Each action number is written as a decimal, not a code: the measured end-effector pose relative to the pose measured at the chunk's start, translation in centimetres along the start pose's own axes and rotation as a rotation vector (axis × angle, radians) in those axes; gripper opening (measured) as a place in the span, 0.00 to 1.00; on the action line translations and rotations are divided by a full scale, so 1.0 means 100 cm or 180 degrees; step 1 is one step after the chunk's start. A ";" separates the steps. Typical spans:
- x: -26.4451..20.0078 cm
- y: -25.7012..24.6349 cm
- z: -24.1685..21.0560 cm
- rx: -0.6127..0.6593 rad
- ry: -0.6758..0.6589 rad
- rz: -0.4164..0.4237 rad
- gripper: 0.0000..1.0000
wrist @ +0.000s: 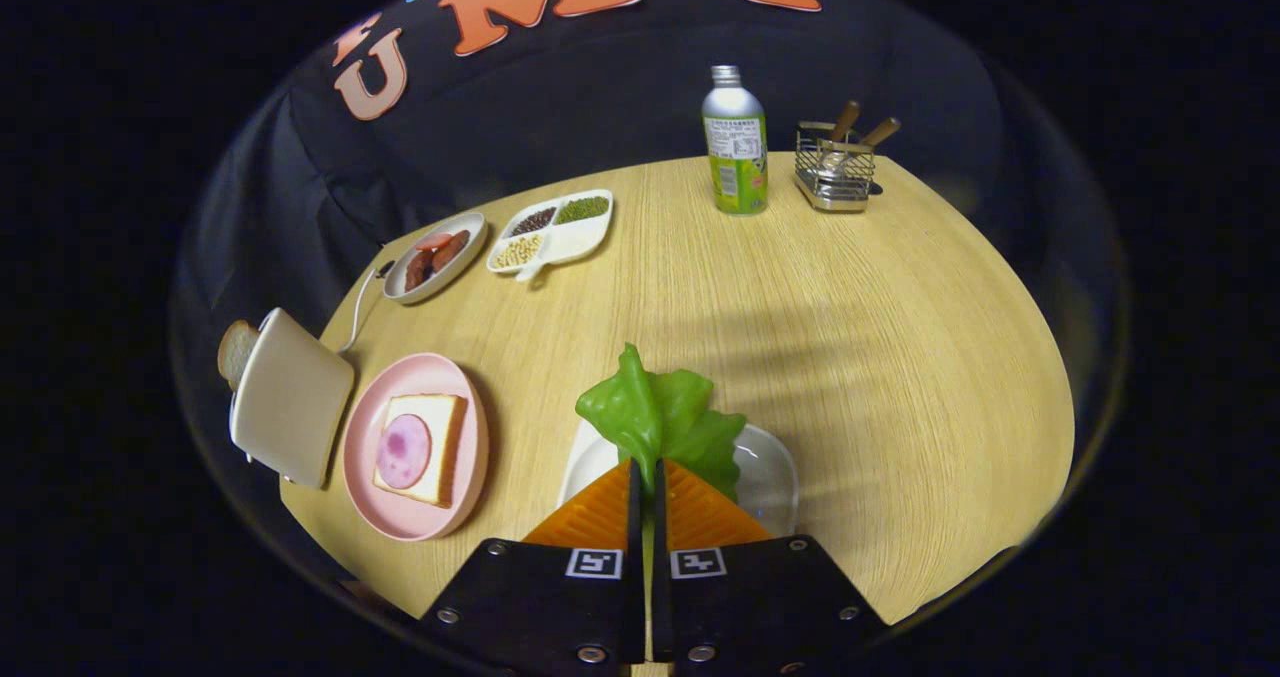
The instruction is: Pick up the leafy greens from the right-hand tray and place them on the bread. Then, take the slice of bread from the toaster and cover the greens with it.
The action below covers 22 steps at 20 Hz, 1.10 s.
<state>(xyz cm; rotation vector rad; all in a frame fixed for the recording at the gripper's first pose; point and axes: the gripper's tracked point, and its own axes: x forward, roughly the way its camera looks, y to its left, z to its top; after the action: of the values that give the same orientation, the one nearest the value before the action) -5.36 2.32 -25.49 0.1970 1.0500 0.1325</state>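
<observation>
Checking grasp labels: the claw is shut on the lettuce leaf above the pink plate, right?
Not quite. In the gripper view the claw is shut on the lettuce leaf, but above the white tray, not the pink plate beside the toaster.

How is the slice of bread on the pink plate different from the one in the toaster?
The bread on the pink plate lies flat and square, topped with a round pink slice of meat; the toaster bread stands upright, bare, half hidden in the toaster. The gripper, shut on the leafy greens, is nearer the plated slice. Both are pale with a tan crust.
</observation>
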 end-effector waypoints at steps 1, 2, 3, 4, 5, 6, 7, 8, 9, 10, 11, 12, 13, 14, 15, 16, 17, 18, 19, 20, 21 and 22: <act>-0.003 0.010 0.007 -0.0018 -0.0059 0.0061 0.03; -0.006 0.019 0.013 -0.0058 -0.0097 0.0119 0.03; -0.010 0.029 0.020 -0.0084 -0.0149 0.0171 0.03; -0.012 0.039 0.027 -0.0139 -0.0180 0.0229 0.03; -0.014 0.049 0.032 -0.0190 -0.0221 0.0269 0.03; -0.017 0.057 0.037 -0.0243 -0.0250 0.0317 0.03; -0.020 0.066 0.042 -0.0277 -0.0294 0.0359 0.03; -0.022 0.075 0.046 -0.0331 -0.0317 0.0404 0.03; -0.024 0.083 0.048 -0.0384 -0.0341 0.0438 0.03; -0.025 0.092 0.049 -0.0448 -0.0351 0.0475 0.03; -0.025 0.102 0.049 -0.0505 -0.0358 0.0518 0.03; -0.024 0.113 0.049 -0.0564 -0.0348 0.0577 0.03; -0.021 0.123 0.047 -0.0601 -0.0339 0.0635 0.03; -0.019 0.132 0.047 -0.0637 -0.0330 0.0679 0.03; -0.017 0.139 0.044 -0.0677 -0.0318 0.0712 0.03; -0.012 0.144 0.043 -0.0720 -0.0303 0.0722 0.03; -0.008 0.149 0.040 -0.0766 -0.0283 0.0732 0.03; -0.004 0.154 0.037 -0.0795 -0.0252 0.0748 0.03; 0.000 0.160 0.032 -0.0824 -0.0211 0.0769 0.03; 0.004 0.163 0.027 -0.0858 -0.0181 0.0772 0.03; 0.006 0.166 0.023 -0.0913 -0.0154 0.0766 0.03; 0.010 0.169 0.020 -0.0965 -0.0128 0.0762 0.03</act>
<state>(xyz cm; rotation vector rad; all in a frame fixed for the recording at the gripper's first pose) -3.38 18.76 -21.64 0.0492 0.9508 0.4987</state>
